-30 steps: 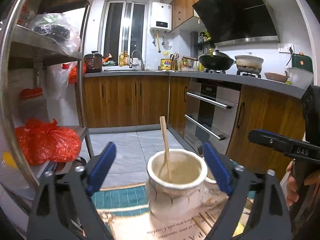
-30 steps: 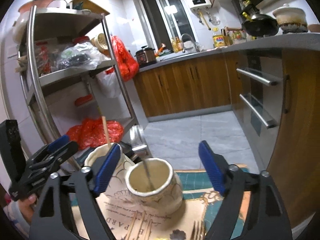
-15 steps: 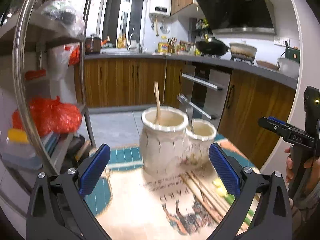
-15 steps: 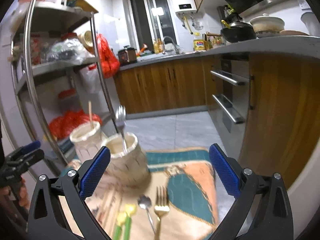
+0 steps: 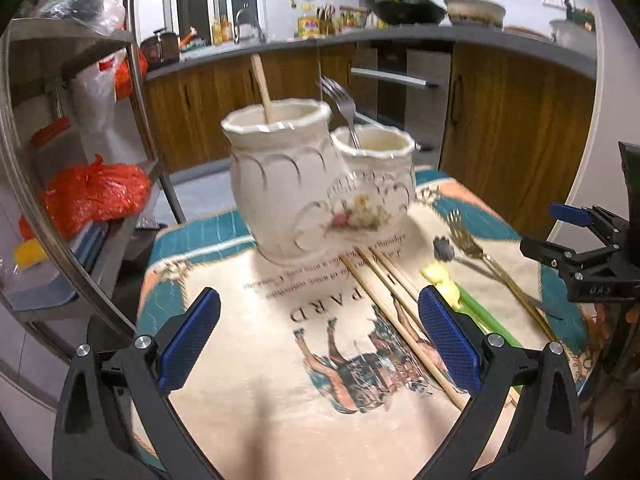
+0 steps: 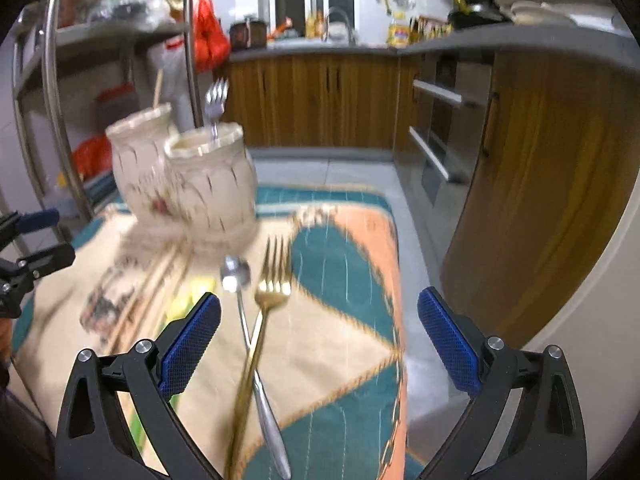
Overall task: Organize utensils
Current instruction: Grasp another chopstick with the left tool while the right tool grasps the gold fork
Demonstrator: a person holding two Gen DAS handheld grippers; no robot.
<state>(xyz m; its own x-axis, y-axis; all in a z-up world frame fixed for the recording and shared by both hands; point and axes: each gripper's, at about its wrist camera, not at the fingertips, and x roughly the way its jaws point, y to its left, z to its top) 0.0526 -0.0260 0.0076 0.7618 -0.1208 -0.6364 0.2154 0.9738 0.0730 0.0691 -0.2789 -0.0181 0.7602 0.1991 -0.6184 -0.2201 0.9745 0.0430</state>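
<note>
Two cream ceramic jars stand at the far end of a patterned cloth (image 5: 280, 360). The larger jar (image 5: 280, 184) holds a wooden stick (image 5: 262, 88); the smaller jar (image 5: 376, 184) holds a silver fork (image 5: 344, 108). Wooden chopsticks (image 5: 392, 312), green-handled utensils (image 5: 468, 300), a silver spoon (image 6: 244, 312) and a gold fork (image 6: 264, 312) lie loose on the cloth. My left gripper (image 5: 316, 340) is open and empty above the cloth. My right gripper (image 6: 318, 338) is open and empty over the spoon and gold fork; it also shows in the left wrist view (image 5: 576, 236).
A metal shelf rack (image 5: 132, 128) with red bags stands left of the table. Wooden cabinets (image 6: 540, 180) and an oven line the right side. The cloth's right edge (image 6: 400, 320) drops to the tiled floor.
Both grippers have pulled back and tilted down from the jars. More of the cloth and the loose utensils now show.
</note>
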